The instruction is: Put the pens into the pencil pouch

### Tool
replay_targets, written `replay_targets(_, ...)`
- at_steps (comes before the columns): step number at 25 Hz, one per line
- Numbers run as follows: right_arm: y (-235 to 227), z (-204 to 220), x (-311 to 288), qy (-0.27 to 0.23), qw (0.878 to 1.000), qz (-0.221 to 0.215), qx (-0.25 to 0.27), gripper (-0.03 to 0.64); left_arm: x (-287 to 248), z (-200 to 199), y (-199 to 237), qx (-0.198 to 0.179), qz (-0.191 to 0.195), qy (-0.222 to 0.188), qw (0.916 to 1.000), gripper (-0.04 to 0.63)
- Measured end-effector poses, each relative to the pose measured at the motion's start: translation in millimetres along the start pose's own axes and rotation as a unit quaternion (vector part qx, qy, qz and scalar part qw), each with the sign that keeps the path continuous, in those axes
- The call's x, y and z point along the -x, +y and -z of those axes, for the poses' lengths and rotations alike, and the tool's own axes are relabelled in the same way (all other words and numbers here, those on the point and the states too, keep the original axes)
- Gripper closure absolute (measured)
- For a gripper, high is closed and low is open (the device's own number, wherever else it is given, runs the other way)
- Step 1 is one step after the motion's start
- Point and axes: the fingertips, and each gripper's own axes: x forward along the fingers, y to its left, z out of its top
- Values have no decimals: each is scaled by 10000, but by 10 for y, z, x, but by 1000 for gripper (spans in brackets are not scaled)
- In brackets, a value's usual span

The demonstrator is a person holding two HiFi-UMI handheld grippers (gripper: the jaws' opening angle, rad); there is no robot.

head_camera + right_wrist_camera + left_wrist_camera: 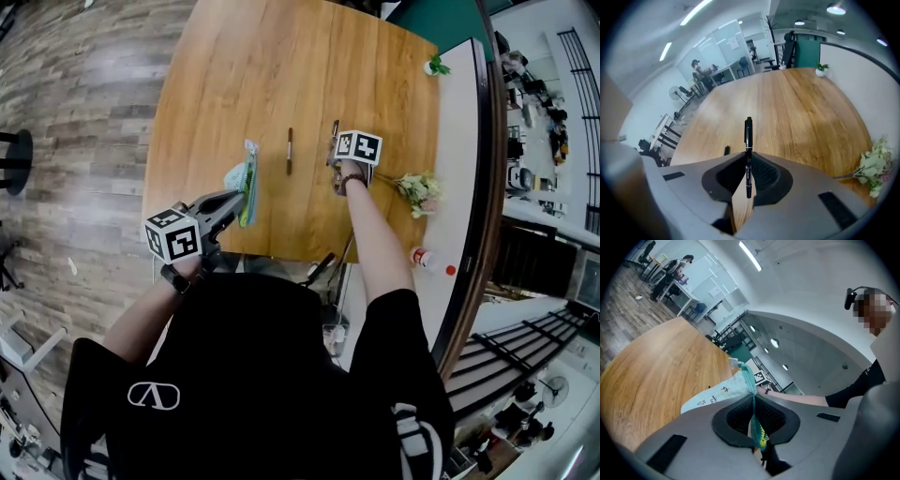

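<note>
Pens are in two places: one black pen (748, 140) is clamped between the pads of my right gripper (748, 176), its upper end standing out past the tips. The other pen (290, 150) lies flat on the table (281, 66), between my two tools. The table is a broad rounded top of warm brown wood on a floor (66, 103) of grey-brown planks. A white ledge runs along the table's right edge. A bunch of pale flowers (419, 190) lies by that edge, just beside my right forearm, and a small potted plant (434, 67) stands at the far corner. Farther off, the room has office desks (677, 291) and glass partitions under strip lights.

My left gripper (753, 420) is pressed together on the teal zip edge of the pouch (724, 392). The pouch is pale cloth with small drawings and stretches from the jaws out over the near part of the table. I cannot see inside it.
</note>
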Motion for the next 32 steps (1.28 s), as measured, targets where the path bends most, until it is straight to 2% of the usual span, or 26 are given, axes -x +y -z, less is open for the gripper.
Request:
replay_targets(6,395,-513,876,-1182,9916,-199,489,578,-103,-102,-132,-103,229,-25,9997,580)
replay_targets(10,675,-816,1619,-2133,9732,-283,806,580,-153,-231,-268,-218,362,-47,9991,580)
replay_targets(13,854,-956,2204,-2950,9489,-304,1082,579,-211,-324,-357,-274,460,-89,9985,580)
replay_targets(17,1063,-952,2875,-3993,9072,-283,1296,579,-257,-421,-443,-313,580,-126,9977,580)
replay_targets(23,1272,-721,3526,-5107,8451,-15,1580,580,-336,-513,-548,-379,703,-153,9967,580)
replay_targets(25,1308,-620,3647,-5337,8293,103,1655,579,-358,-536,-585,-393,737,-158,9964,580)
replay_targets(28,1325,-499,3699,-5463,8224,131,1584,580,-380,-553,-623,-405,773,-158,9961,580)
replay_targets(32,1329,-420,3621,-5398,8292,62,1452,580,-407,-560,-644,-415,808,-156,9957,580)
